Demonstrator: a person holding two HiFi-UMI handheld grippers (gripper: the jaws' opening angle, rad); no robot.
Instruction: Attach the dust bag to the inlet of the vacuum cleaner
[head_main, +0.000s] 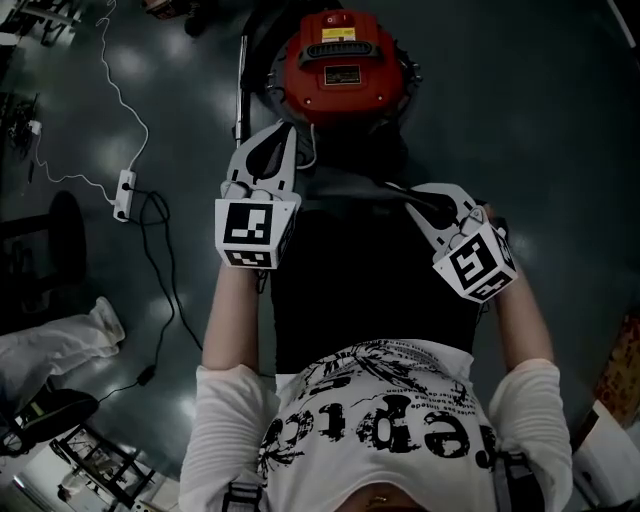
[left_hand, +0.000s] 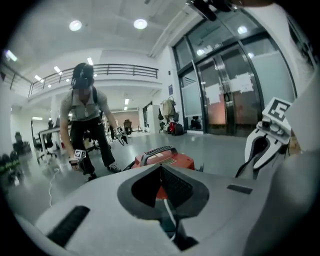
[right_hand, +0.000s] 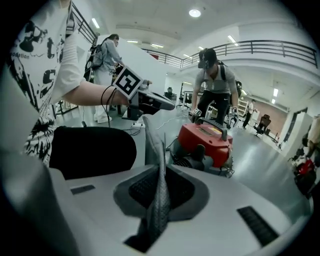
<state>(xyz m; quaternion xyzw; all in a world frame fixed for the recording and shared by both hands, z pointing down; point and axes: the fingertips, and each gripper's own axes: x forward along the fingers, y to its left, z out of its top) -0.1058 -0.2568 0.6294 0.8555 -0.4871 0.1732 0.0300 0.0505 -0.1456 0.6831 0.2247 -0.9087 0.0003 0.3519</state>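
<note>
Soft, light and limp, the bag (head_main: 370, 270) is held up near the vacuum (head_main: 340, 60), its fabric pinched by the right gripper (right_hand: 160, 167) and seemingly its cord (left_hand: 170, 212) by the shut left gripper (left_hand: 161, 166); the mouth rim is judged best gripped.

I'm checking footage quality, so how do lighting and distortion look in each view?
Head view: dim, soft glare patches on the dark floor. Left gripper view: bright, fisheye-curved, black corners. Right gripper view: same curving, weave of the dust bag sharp up close.
</note>
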